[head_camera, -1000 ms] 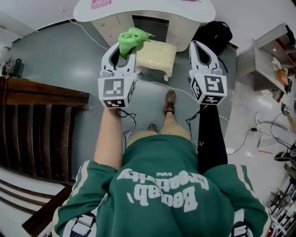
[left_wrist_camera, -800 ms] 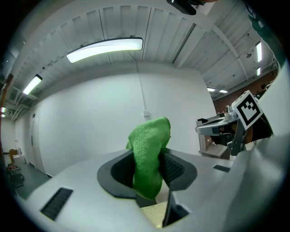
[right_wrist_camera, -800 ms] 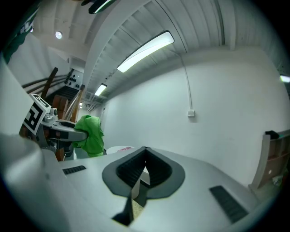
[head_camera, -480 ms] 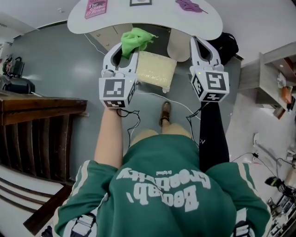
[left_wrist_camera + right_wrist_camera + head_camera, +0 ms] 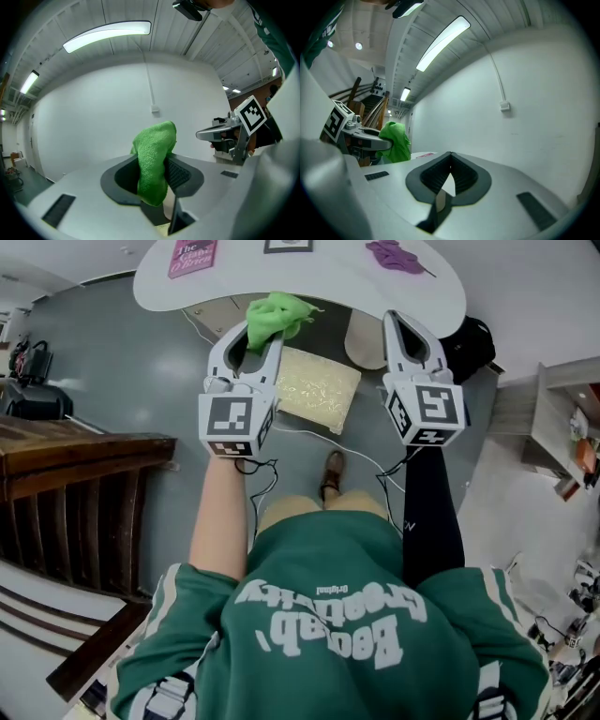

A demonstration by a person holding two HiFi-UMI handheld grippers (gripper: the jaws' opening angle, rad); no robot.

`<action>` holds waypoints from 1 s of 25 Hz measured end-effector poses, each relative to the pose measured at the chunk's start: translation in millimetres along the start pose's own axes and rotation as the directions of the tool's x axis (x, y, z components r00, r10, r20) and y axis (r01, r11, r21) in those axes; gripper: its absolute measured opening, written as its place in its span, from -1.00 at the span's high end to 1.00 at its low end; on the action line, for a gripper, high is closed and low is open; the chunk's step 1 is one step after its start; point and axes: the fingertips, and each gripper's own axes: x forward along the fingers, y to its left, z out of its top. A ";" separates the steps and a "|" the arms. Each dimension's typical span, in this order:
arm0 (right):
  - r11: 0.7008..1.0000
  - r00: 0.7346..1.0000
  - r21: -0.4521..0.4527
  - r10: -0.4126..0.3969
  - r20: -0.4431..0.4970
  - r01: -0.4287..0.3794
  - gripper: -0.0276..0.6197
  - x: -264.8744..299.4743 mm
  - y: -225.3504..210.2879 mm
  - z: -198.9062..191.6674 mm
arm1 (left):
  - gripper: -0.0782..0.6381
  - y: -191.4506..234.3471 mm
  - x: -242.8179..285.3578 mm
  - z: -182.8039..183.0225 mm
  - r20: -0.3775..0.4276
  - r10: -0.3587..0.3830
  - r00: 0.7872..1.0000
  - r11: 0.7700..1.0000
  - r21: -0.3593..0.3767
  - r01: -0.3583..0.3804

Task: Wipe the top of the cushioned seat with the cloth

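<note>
A bright green cloth (image 5: 274,317) is bunched between the jaws of my left gripper (image 5: 251,332), which is shut on it; in the left gripper view the cloth (image 5: 154,161) sticks up past the tips. The cushioned seat (image 5: 316,390), a pale yellow square stool, stands on the grey floor below and between both grippers. My right gripper (image 5: 405,326) is held level with the left one, to the right of the seat, its jaws closed together at the tips with nothing in them (image 5: 449,157). Both grippers point up toward a white wall.
A white curved table (image 5: 300,277) lies just beyond the seat, with a pink card (image 5: 189,257) and a purple cloth (image 5: 396,255) on it. A dark wooden stair rail (image 5: 84,493) runs at the left. A black bag (image 5: 473,334) and cables lie on the floor at right.
The view has shifted forward: the table and seat sit lower in the picture and the person's foot has stepped closer to the seat. The grippers keep their pose, cloth still held.
</note>
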 end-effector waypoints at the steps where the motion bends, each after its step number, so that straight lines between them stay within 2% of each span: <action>1: 1.000 1.000 0.004 0.003 -0.001 -0.003 0.89 1.7 -1.4 -2.4 | 0.37 0.1 3.2 -0.8 -0.001 0.001 1.000 1.000 -0.001 -0.001; 10: 0.999 1.000 0.044 0.006 -0.007 -0.006 0.89 9.9 -27.0 -20.1 | 0.37 -24.3 39.7 0.4 -0.011 -0.052 0.999 0.998 -0.022 0.051; 16: 0.998 1.000 0.062 -0.010 -0.009 0.011 0.89 13.8 -34.4 -33.7 | 0.37 -26.6 51.5 -12.4 -0.027 -0.078 0.997 0.997 -0.026 0.077; 21: 0.999 0.998 -0.005 -0.049 -0.041 0.049 0.90 18.5 -27.2 -47.2 | 0.37 -23.7 59.2 -23.0 -0.036 -0.114 0.993 0.993 -0.032 0.113; 25: 0.993 0.989 -0.027 -0.121 -0.082 0.119 0.89 19.3 -28.9 -69.0 | 0.37 -29.4 76.8 -55.9 -0.050 -0.189 0.981 0.982 -0.026 0.188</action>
